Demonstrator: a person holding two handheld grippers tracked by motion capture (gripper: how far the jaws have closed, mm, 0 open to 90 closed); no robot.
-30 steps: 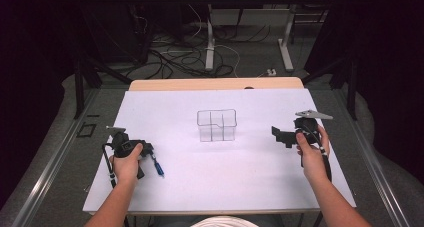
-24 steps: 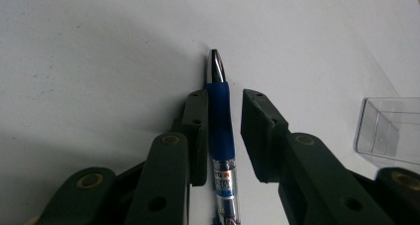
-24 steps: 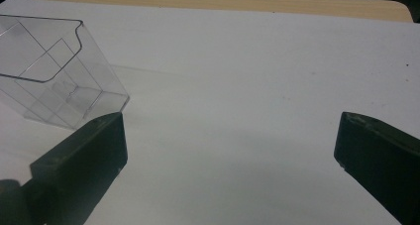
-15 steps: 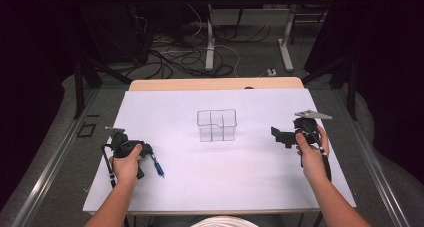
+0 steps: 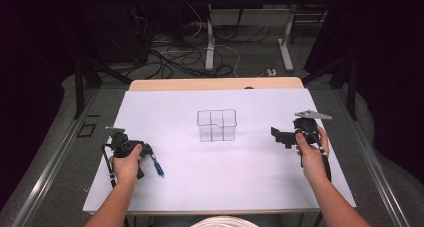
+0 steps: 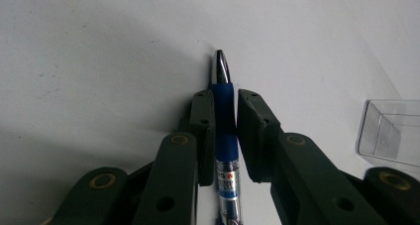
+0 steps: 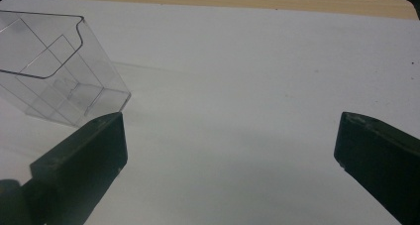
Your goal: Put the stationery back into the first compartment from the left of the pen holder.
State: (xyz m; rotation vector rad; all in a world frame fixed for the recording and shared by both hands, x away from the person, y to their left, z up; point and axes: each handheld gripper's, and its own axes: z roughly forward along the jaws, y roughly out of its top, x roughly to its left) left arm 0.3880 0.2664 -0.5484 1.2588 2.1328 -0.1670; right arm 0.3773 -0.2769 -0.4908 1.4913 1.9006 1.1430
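A blue pen (image 5: 158, 167) lies on the white table sheet (image 5: 225, 187) at the front left. My left gripper (image 5: 148, 152) is low over it, and its jaws have just been closing. In the left gripper view the pads (image 6: 250, 131) press on the pen's (image 6: 224, 121) blue grip from both sides, with the silver tip pointing away. A clear plastic compartment box (image 5: 216, 125) stands upright mid-table. My right gripper (image 5: 278, 136) hovers to the right of it, open. In the right gripper view (image 7: 230, 140) nothing is between its jaws, and the box (image 7: 54, 71) sits at the upper left.
The table's wooden far edge (image 5: 215, 83) shows beyond the white sheet. Dark floor with cables and desk legs (image 5: 210, 42) lies behind. The clear box (image 6: 391, 131) is at the right in the left gripper view.
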